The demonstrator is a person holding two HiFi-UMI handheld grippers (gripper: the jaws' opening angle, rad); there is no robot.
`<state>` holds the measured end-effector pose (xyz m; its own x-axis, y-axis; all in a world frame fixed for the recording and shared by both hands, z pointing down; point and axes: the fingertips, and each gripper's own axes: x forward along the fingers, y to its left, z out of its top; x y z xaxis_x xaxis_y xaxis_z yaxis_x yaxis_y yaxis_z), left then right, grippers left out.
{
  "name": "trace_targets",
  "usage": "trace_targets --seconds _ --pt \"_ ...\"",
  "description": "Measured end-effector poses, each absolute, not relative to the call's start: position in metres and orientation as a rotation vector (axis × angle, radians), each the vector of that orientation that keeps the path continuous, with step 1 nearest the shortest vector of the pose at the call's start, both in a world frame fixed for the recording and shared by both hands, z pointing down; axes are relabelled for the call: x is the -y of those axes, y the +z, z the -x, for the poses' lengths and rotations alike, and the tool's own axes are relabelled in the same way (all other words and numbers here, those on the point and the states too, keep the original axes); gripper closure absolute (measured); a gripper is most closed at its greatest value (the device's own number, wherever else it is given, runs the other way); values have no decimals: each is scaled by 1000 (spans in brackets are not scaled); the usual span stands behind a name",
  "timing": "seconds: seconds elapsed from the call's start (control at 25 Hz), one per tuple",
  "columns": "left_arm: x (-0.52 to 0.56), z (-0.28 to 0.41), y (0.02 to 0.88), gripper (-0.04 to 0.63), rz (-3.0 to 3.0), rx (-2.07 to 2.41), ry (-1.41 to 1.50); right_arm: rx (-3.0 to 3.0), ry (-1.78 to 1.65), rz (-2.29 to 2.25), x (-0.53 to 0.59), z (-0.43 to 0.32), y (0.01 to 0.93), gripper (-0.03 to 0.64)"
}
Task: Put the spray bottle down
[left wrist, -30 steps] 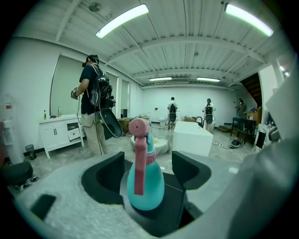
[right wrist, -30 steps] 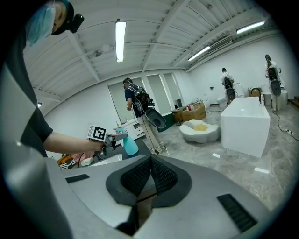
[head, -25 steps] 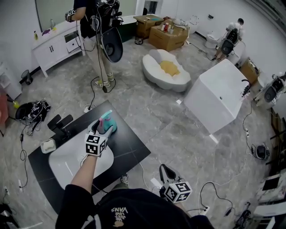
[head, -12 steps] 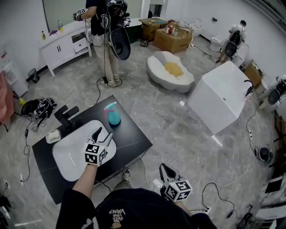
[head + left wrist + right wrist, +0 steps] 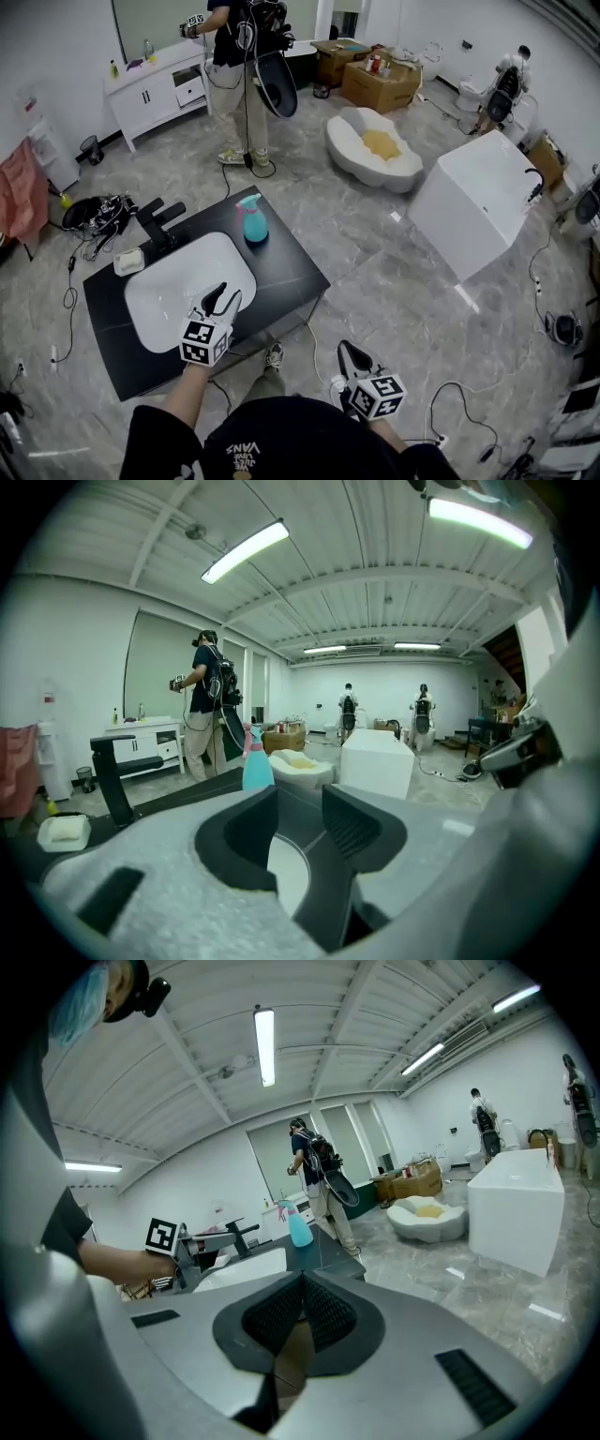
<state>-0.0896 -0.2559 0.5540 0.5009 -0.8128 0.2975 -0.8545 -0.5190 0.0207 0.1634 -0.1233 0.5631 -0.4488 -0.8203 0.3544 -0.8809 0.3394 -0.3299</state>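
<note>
Bright, even light from ceiling tubes (image 5: 246, 550); heavy fisheye distortion.

The teal spray bottle (image 5: 253, 223) (pink trigger head) stands upright on the black counter (image 5: 292, 274).

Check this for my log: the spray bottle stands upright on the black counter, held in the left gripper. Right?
Not held: the head view shows the left gripper apart from the spray bottle, its jaws just closing, nothing between them. It does stand upright on the black counter.

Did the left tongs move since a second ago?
Yes: the left tongs drew back from the spray bottle to the near rim of the basin; their jaws have just been closing, empty.
</note>
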Motion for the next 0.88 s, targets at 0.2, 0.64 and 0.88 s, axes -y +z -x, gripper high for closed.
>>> trace_targets --seconds 0.2,0.64,0.88 --pt "208 91 553 489 -2542 1470 354 2491 729 -1543 103 -160 562 615" --pt "118 100 558 568 -2501 1470 368 2537 747 -1477 62 -140 570 615" --pt "79 99 567 572 -2506 1437 403 2535 778 -1441 46 -131 585 615"
